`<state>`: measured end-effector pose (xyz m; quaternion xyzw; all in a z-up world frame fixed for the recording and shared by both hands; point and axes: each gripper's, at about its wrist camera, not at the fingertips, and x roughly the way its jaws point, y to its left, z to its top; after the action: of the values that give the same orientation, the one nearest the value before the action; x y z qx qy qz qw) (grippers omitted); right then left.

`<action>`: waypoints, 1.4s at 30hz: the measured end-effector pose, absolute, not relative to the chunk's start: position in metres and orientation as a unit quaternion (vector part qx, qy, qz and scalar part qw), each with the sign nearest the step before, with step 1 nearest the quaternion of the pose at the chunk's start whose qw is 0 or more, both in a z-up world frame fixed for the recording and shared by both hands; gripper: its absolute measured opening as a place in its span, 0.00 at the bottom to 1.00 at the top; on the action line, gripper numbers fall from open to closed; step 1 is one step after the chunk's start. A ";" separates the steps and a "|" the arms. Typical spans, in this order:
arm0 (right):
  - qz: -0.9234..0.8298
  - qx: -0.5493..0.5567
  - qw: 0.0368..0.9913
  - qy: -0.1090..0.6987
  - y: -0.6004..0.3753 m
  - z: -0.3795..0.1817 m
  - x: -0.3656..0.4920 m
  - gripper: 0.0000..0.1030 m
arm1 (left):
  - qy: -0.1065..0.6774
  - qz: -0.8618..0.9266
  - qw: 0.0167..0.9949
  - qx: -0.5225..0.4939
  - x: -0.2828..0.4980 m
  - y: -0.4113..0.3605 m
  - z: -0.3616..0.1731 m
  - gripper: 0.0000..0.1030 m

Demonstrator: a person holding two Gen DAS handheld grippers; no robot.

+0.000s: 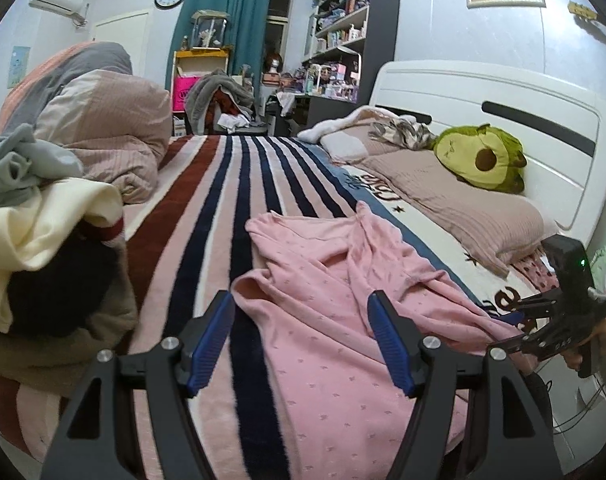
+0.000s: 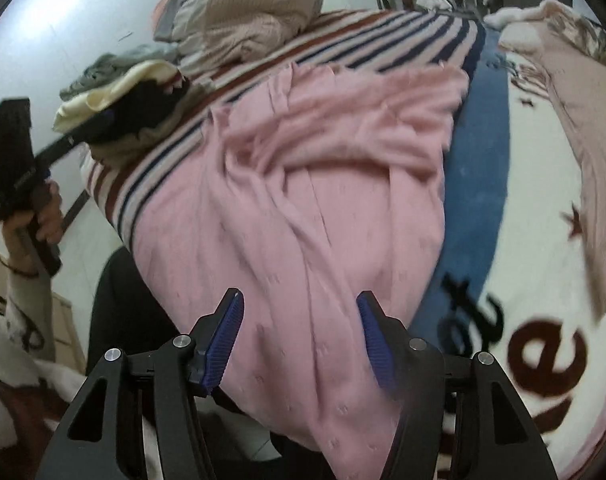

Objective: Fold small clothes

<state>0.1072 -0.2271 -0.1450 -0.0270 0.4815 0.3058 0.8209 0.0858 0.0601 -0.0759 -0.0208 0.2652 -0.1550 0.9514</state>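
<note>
A pink garment with a small dotted print lies crumpled on the striped blanket and hangs over the bed's near edge. It also fills the middle of the right wrist view. My left gripper is open and empty, just above the garment's near left part. My right gripper is open and empty above the garment's hanging lower part. The right gripper also shows at the right edge of the left wrist view. The left gripper's body shows in the right wrist view.
A pile of other clothes lies on the bed's left side, also in the right wrist view. A bundled duvet lies behind it. Pillows, an avocado plush and the white headboard are at right.
</note>
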 end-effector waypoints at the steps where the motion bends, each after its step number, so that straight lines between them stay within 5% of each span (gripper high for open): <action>1: 0.302 -0.031 0.821 0.483 -0.228 -0.148 0.106 0.46 | 0.266 -0.156 0.951 -0.019 0.086 0.058 -0.076 0.63; 3: 0.295 -0.045 0.827 0.477 -0.228 -0.148 0.101 0.21 | 0.267 -0.159 0.950 -0.014 0.086 0.054 -0.075 0.63; 6: 0.297 -0.037 0.836 0.461 -0.230 -0.139 0.097 0.10 | 0.263 -0.161 0.951 -0.012 0.086 0.054 -0.073 0.63; 16: 0.417 -0.037 0.824 0.383 -0.160 -0.071 0.076 0.08 | 0.246 -0.156 0.956 -0.027 0.085 0.077 -0.071 0.63; 25: 0.504 -0.029 0.751 0.425 -0.052 -0.114 0.094 0.08 | 0.255 -0.154 0.954 -0.032 0.073 0.111 -0.080 0.70; 33: 0.497 -0.050 0.711 0.495 -0.021 -0.158 0.098 0.36 | 0.283 -0.161 0.945 -0.038 0.076 0.121 -0.102 0.70; 42: 0.347 -0.070 0.838 0.415 -0.126 -0.099 0.123 0.56 | 0.286 -0.177 0.941 -0.031 0.086 0.104 -0.106 0.70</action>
<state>0.1226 -0.1256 -0.0994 -0.0704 0.4151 0.3465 0.8382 0.0855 0.1042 -0.1055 -0.0311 0.2858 -0.1771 0.9413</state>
